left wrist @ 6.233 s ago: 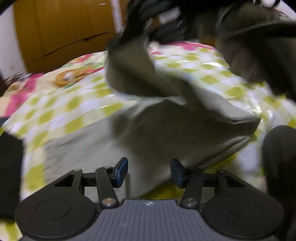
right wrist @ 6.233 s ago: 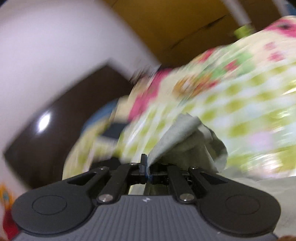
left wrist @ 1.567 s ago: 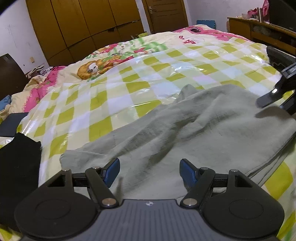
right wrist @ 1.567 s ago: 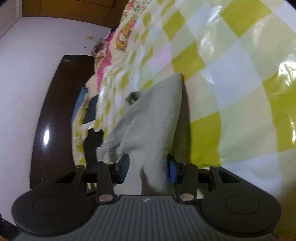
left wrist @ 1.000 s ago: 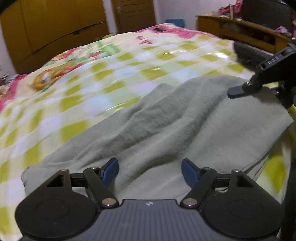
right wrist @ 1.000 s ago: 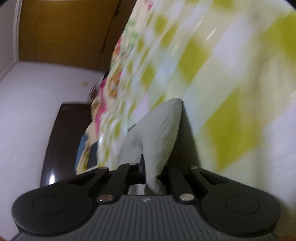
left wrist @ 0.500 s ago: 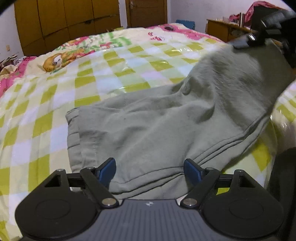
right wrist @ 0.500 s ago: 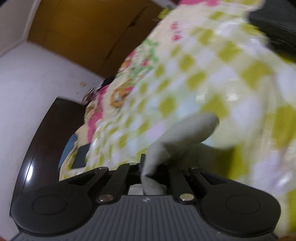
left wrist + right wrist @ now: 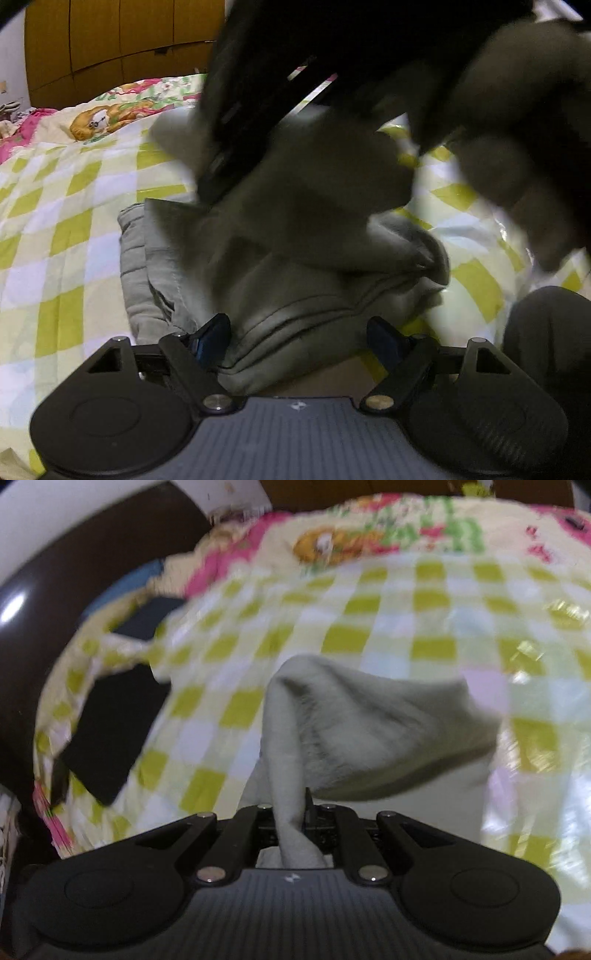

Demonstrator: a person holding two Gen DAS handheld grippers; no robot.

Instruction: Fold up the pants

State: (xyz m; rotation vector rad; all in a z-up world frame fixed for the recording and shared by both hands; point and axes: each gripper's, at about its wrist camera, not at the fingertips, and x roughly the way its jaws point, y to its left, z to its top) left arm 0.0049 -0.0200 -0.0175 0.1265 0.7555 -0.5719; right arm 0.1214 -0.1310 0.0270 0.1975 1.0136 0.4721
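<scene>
Left wrist view
Left gripper [image 9: 299, 334]: jaws stand wide apart, low over the near edge of the bed; nothing is pinched between the blue pads [image 9: 210, 338].
Pants [image 9: 295, 280]: grey-green, bunched in a heap on the bed just beyond the left gripper. A seamed edge lies between the spread fingers, though the pads do not press on it. The ribbed waistband shows at the left of the heap.
Lifted part of pants: a fold hangs in the air above the heap, dark and blurred, stretching up toward the top right.
Right gripper [image 9: 236, 147]: a dark, blurred shape reaching in from the top, its tip close to the far left side of the heap. From here I cannot tell how its jaws stand.
Bedspread [image 9: 62, 206]: yellow-green and white checks, glossy, with a cartoon print and pink patches at the far left.
Wardrobe [image 9: 110, 40]: brown wooden doors behind the bed.
Dark shape [image 9: 550, 332]: at the near right edge; what it is I cannot tell.

Right wrist view
Right gripper [image 9: 295, 814]: fingers drawn together, clamped on a twisted strip of the pants [image 9: 354, 731].
Pants: the cloth rises from the jaws and spreads to the right as a raised flap above the bedspread [image 9: 369, 609].
Black cloth [image 9: 110, 734]: flat on the left part of the bed, well apart from the pants.
Headboard [image 9: 44, 602]: dark brown, shiny, curving along the far left.
</scene>
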